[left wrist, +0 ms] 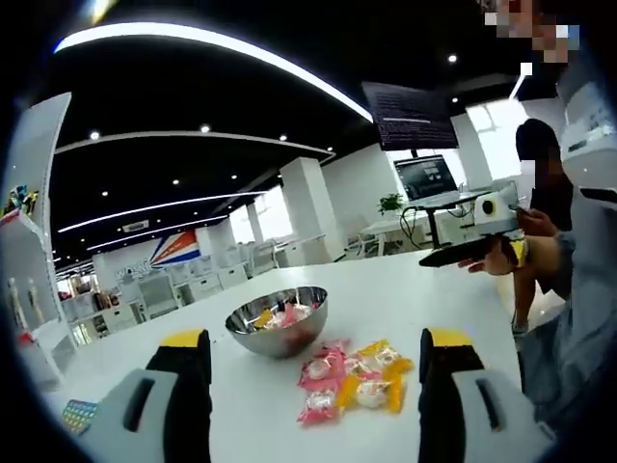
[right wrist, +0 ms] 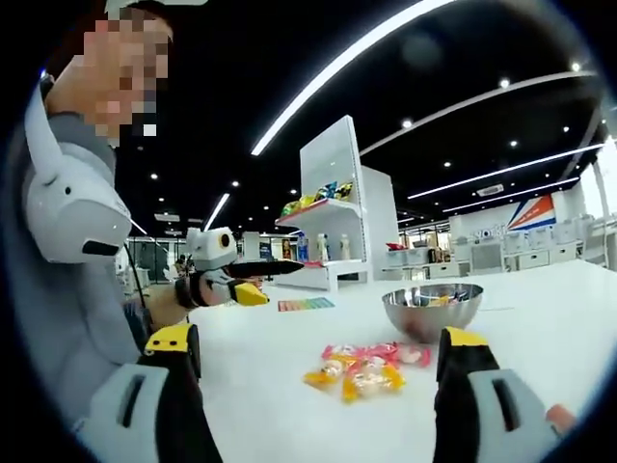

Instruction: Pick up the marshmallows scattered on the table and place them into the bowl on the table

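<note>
Left gripper view: I look along my left gripper [left wrist: 313, 391], its jaws spread wide with nothing between them, held above the near part of the table.
Table [left wrist: 405, 289]: white and broad, carrying the bowl and the sweets; I see it from the opposite side in the right gripper view [right wrist: 289, 367].
Right gripper [right wrist: 318, 386]: jaws likewise standing wide apart and bare, aimed at the sweets; in the left gripper view it reaches in from the right [left wrist: 463, 256], level above the far table edge.
Bowl [left wrist: 278, 323]: polished steel, round-bottomed, upright, just beyond the loose pile; in the right gripper view [right wrist: 432, 309] it stands behind the sweets.
Bowl contents: a few wrapped sweets in pink and yellow already lie inside; I cannot count them.
Marshmallows [left wrist: 352, 378]: a loose cluster of individually wrapped pieces in pink, yellow and orange film on the table just in front of the bowl, some touching one another; the same cluster lies between my right jaws' line of sight [right wrist: 366, 368].
Handling, my judgement: very light, soft inside, crinkly slick wrappers that may skate on the table; a firm squeeze would squash them.
Where I would grip: across the plump middle of one outlying piece, not the flat wrapper ends, which could slip free.
</note>
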A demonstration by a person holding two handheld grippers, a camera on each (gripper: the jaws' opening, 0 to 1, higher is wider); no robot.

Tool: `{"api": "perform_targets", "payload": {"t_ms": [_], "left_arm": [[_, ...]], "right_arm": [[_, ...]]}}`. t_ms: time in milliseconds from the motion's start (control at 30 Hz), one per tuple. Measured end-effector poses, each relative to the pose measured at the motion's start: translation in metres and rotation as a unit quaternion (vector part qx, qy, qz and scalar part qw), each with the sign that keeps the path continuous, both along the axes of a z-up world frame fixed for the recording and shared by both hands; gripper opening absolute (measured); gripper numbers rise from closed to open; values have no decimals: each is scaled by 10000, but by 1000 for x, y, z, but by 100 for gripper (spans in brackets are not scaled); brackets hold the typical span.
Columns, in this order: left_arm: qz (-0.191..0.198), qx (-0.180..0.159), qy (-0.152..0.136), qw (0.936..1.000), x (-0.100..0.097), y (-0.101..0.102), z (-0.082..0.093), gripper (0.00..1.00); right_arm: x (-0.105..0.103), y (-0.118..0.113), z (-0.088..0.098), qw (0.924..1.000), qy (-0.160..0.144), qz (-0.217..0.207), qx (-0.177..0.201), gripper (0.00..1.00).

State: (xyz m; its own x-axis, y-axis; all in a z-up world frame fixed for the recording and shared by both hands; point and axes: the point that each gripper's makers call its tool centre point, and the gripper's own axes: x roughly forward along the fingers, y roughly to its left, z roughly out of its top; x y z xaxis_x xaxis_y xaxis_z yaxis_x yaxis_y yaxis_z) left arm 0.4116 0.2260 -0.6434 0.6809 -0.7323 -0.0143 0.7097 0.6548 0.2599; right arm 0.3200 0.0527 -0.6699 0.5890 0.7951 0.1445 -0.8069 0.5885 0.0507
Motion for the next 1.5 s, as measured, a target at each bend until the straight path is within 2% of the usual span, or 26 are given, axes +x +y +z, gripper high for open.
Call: {"api": "perform_targets", "payload": {"t_ms": [33, 100, 167, 200, 267, 333, 400, 433, 467, 500, 567, 633, 733, 767, 1133, 1267, 1500], "left_arm": [[48, -20, -25, 10000, 4, 1, 0, 82], [211, -168, -54, 9996, 26, 2, -4, 78], [74, -407, 222, 9989, 36, -6, -14, 81], [30, -435, 280, 9987, 42, -9, -20, 80], [316, -234, 303, 9988, 58, -8, -36, 72], [269, -102, 349, 9990, 66, -15, -53, 70], [-148, -429, 637, 9969, 62, -29, -64, 74], [-9, -216, 783, 9967, 68, -28, -78, 73], [133, 56, 737, 9972, 71, -26, -87, 71], [61, 183, 637, 9978, 71, -30, -91, 69], [-34, 183, 761, 9969, 71, -34, -97, 67], [-127, 137, 908, 9957, 70, -37, -102, 60], [-75, 185, 1022, 9946, 73, -37, -110, 55], [42, 307, 1099, 9935, 75, -34, -116, 53], [-34, 471, 1262, 9909, 72, -36, -133, 42], [-68, 579, 1233, 9907, 70, -38, -136, 33], [-73, 584, 1273, 9901, 69, -39, -137, 29]], "right_arm": [[-1, 0, 1, 10000, -9, -9, -8, 97], [-2, -1, 2, 10000, -16, -13, -14, 97], [-3, -3, 5, 10000, -54, -42, 32, 97], [-4, -4, 6, 10000, -63, -59, 41, 97], [-4, -6, 6, 9999, -54, -82, 44, 97], [-3, -8, 4, 9999, -15, -116, 50, 97], [-3, -9, 4, 9999, -4, -121, 48, 97], [-3, -9, 3, 9999, -3, -132, 39, 97], [-3, -9, 3, 9999, -12, -128, 38, 97], [-3, -9, 3, 9999, -15, -126, 40, 97], [-2, -9, 2, 9999, 5, -126, 51, 97], [-1, -7, 1, 9999, 18, -120, 52, 97], [0, -5, 0, 9999, 15, -105, 51, 97], [0, -4, -1, 9999, 10, -99, 54, 97], [-1, -7, -4, 9999, 28, -124, 25, 97], [0, -9, -6, 9999, 37, -154, 9, 96], [2, -7, -13, 9998, 83, -173, -107, 95]]}}
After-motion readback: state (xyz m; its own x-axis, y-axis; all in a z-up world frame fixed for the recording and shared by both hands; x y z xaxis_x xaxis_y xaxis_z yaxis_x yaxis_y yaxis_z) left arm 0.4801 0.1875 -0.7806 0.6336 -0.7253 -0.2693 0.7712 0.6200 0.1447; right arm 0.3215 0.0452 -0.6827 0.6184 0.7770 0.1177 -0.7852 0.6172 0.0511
